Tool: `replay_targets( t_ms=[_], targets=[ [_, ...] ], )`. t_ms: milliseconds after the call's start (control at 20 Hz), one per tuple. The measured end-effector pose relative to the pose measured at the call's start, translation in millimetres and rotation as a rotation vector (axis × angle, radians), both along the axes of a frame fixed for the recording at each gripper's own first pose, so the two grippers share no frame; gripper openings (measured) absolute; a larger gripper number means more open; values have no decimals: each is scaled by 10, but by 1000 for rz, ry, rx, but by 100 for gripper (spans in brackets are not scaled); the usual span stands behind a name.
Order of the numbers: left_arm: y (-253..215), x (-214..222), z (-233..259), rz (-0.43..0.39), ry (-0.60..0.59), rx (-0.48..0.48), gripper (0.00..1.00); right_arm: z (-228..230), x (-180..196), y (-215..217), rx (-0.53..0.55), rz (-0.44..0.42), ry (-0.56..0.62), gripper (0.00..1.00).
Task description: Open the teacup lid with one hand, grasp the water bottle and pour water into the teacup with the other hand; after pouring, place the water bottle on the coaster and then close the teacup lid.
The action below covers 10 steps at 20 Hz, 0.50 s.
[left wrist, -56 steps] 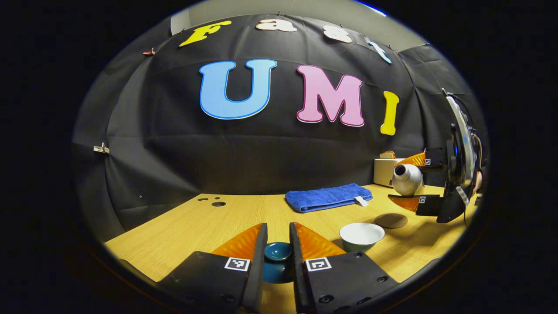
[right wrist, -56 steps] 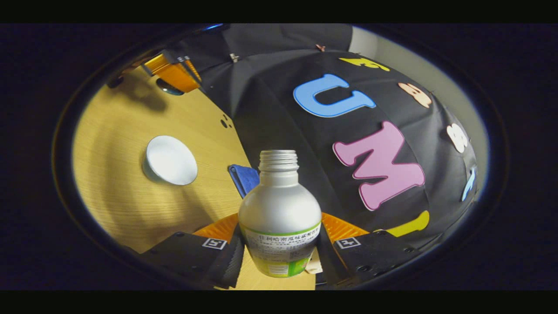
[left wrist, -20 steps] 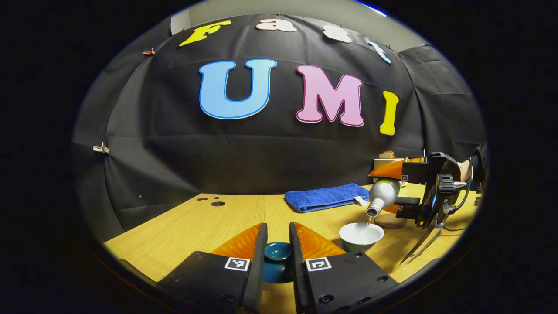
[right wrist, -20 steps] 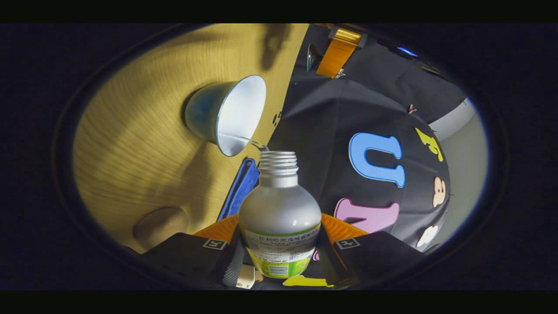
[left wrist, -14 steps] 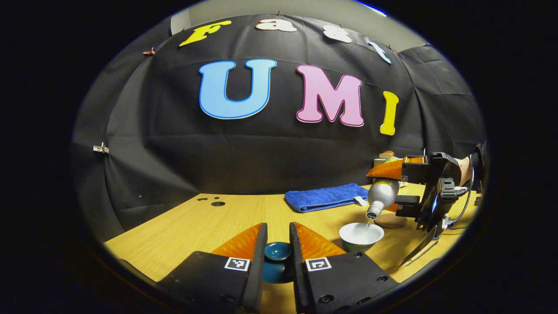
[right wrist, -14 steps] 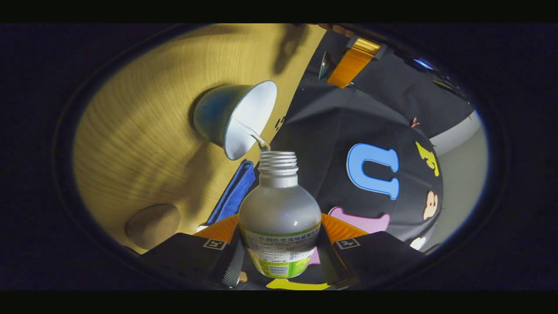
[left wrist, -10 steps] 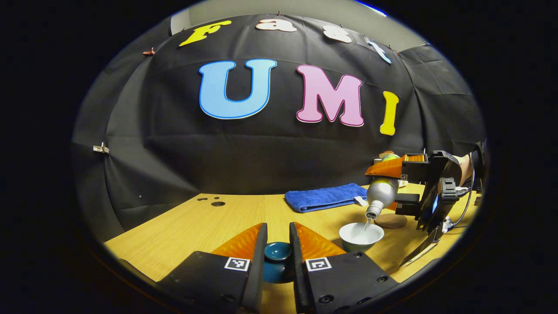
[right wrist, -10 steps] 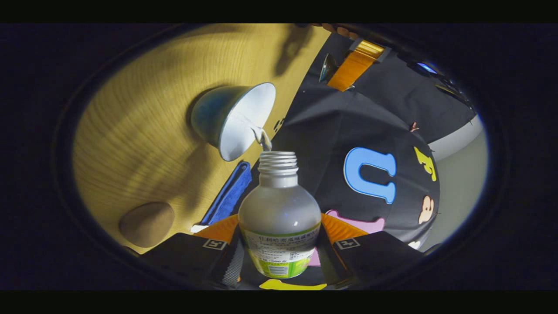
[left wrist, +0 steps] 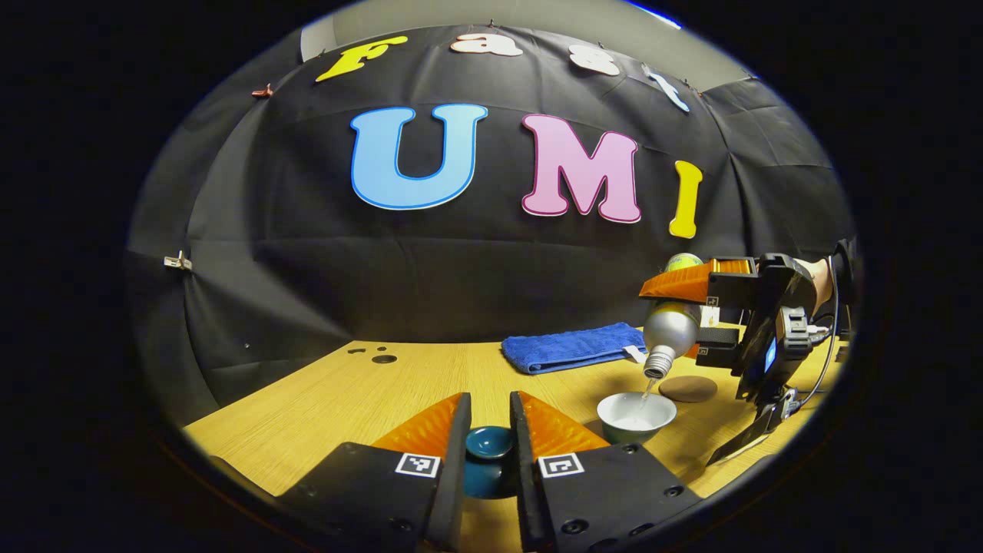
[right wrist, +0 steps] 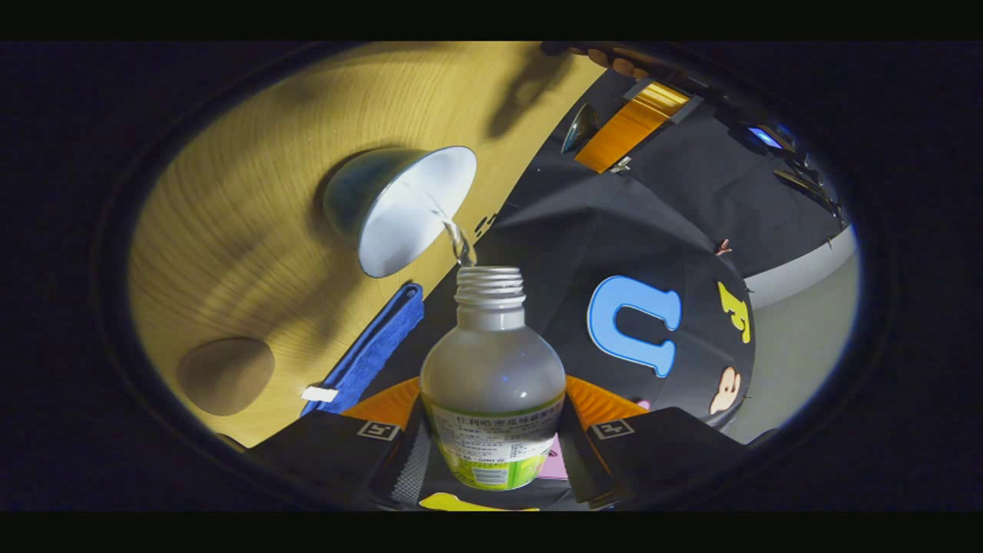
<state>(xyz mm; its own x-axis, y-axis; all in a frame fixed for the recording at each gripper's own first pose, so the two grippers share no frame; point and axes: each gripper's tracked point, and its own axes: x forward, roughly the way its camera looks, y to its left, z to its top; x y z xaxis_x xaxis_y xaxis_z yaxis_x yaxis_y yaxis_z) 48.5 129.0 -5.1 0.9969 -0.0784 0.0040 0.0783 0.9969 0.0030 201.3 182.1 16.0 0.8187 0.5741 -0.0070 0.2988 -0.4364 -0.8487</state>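
My left gripper point(left wrist: 489, 449) is shut on the dark teal teacup lid point(left wrist: 489, 443), held low over the wooden table point(left wrist: 338, 399). To its right stands the teacup point(left wrist: 637, 415), white inside. Above the cup, my right gripper point(left wrist: 687, 319) holds the capless water bottle point(left wrist: 668, 330) tipped steeply, mouth down, and a thin stream of water falls into the cup. In the right gripper view both fingers press on the water bottle point(right wrist: 492, 384) at its label, and water runs from its mouth into the teacup point(right wrist: 399, 207). The round brown coaster point(left wrist: 688, 388) lies just behind the cup.
A folded blue towel point(left wrist: 576, 347) lies at the back of the table, near the black cloth wall. In the right gripper view the coaster point(right wrist: 225, 375) and the towel point(right wrist: 369, 353) lie beside the cup, and the left gripper point(right wrist: 614, 130) is farther off.
The right gripper has swung the bottle from upright to mouth-down over the teacup and water now pours. Over the last second the bottle has risen and tilted more. The left gripper has stayed still.
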Motion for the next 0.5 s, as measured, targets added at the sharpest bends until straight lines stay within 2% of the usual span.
replay_targets(
  t_ms=[50, 250, 400, 500],
  targets=[
    [-2, -3, 4, 0, 0, 0, 33, 31, 2, 1, -5, 2, -9, 74],
    [2, -3, 4, 0, 0, 0, 32, 221, -16, 54, -30, 16, -48, 70],
    [1, 0, 2, 0, 0, 0, 32, 288, -37, 98, -41, 25, -64, 70],
    [-2, -4, 4, 0, 0, 0, 32, 315, -30, 116, -49, 29, -70, 74]
  ],
)
